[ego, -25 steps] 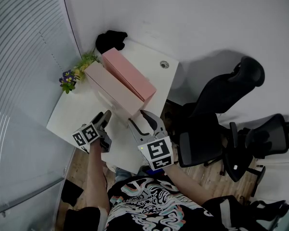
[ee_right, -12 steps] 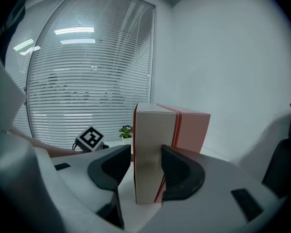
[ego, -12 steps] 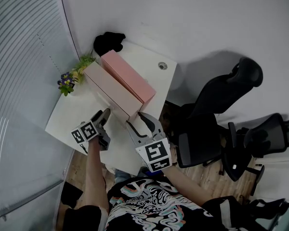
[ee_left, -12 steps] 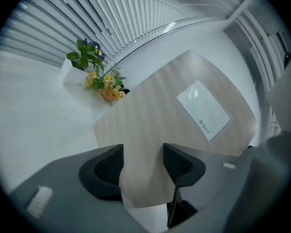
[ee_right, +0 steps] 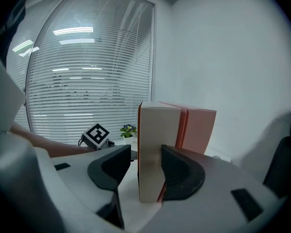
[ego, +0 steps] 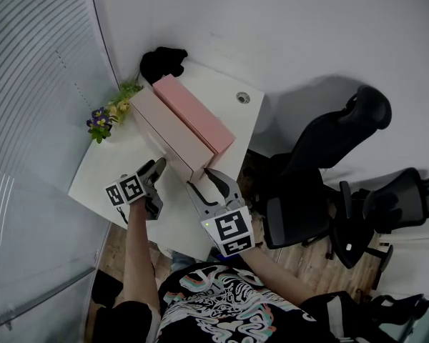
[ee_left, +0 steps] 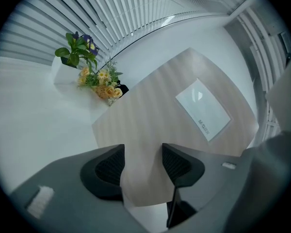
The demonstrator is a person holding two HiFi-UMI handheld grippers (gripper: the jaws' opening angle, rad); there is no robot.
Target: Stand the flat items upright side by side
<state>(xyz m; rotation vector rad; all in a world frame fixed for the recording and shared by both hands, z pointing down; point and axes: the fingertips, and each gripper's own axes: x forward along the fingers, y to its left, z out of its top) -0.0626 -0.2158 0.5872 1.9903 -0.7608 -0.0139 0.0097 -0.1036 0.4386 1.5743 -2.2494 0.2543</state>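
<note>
Clearly the table (ego: 104, 166) already carries both flat items on edge. The pale box (ego: 161, 131) and the pink box (ego: 193, 113) stand upright, touching side to side, and run from 11 o'clock down to 5 o'clock across the top.

The right gripper (ee_right: 145, 161) sits at their 6 o'clock end with its fingers apart around the pale box's narrow end. The left finger stands clear of the cardboard. The right finger may rest against it, though that contact is hard to judge. The left gripper (ee_left: 143, 150) waits at the pale box's 8 o'clock side, facing its broad face. Its fingers have just been closing a little and nothing is between them.

The risk, as I judge it, is a one-sided push. If the right fingers close or swing unevenly, the pale box could topple toward 9 o'clock. The pair could also slide toward the table's 4 o'clock edge, which lies near the pink box.

Counted: one table, two office chairs (ego: 329, 156) off at 3 o'clock, two boxes, two grippers and one flower cluster (ego: 111, 113) at 10 o'clock.
</note>
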